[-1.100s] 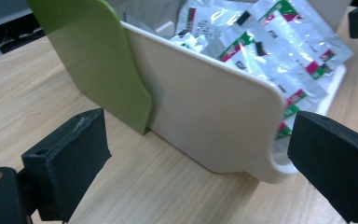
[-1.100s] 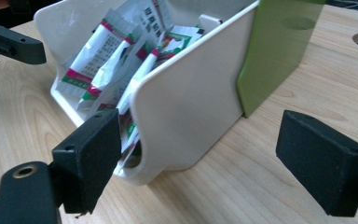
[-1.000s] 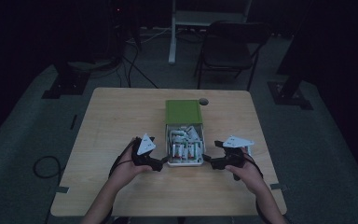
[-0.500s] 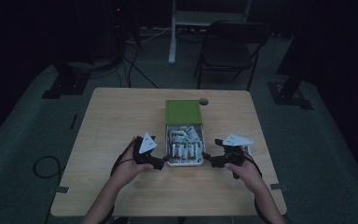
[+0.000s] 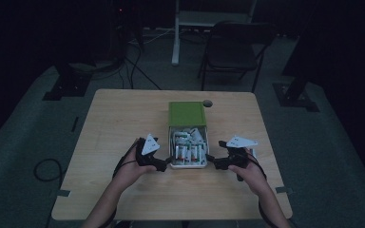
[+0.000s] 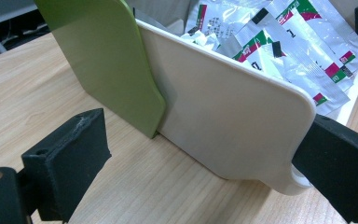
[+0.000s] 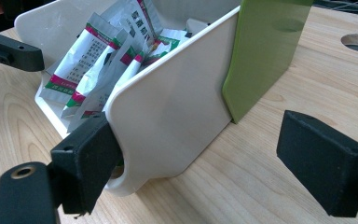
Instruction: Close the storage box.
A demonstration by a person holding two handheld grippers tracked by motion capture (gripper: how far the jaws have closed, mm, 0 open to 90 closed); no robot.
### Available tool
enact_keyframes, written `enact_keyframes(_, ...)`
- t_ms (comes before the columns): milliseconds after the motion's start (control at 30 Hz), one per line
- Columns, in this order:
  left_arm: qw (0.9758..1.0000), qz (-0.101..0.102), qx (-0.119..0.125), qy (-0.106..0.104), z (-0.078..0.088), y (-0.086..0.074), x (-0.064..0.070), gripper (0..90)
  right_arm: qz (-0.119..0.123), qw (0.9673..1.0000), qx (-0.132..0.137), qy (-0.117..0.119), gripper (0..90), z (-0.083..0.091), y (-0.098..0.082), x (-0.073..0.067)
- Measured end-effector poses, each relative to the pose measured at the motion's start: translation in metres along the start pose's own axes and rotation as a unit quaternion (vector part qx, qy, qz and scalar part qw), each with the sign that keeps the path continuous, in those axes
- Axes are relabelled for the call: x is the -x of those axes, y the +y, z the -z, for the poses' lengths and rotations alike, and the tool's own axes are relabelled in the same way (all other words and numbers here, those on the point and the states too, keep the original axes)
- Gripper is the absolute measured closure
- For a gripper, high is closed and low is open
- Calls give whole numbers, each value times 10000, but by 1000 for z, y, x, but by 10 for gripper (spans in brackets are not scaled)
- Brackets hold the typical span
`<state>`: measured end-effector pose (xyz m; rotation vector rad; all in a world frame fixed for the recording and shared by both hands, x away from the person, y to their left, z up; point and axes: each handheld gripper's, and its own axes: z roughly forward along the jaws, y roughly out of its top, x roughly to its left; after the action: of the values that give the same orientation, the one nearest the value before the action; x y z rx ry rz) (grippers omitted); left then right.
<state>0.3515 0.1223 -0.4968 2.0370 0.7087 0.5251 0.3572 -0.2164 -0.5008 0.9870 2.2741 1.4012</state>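
A white tray (image 5: 188, 164) full of several white sachets (image 5: 186, 142) sticks out of a green sleeve (image 5: 187, 114) at the middle of the wooden table. My left gripper (image 5: 164, 164) is open at the tray's near left corner. In the left gripper view, the left gripper (image 6: 207, 140) has its right jaw against the rounded corner of the tray wall (image 6: 233, 116) and its left jaw apart over bare wood. My right gripper (image 5: 214, 164) is open at the near right corner. In the right gripper view, the right gripper (image 7: 205, 156) has its left jaw touching the tray wall (image 7: 168, 116).
A round hole (image 5: 208, 103) is cut in the table (image 5: 123, 123) just behind the green sleeve. Beyond the far edge stands a dark chair (image 5: 233, 42), with cables on the floor. Bare wood lies to both sides of the box and in front of it.
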Motion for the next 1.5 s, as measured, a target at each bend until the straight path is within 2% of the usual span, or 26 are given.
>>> enact_keyframes(1000,10000,-13,-59,35,-2,5,-8,53,-30,10000,-2,-87,132,-6,5,3)
enact_keyframes(1500,9999,95,-44,35,-6,6,-13,53,-108,9998,2,-162,127,-10,8,6)
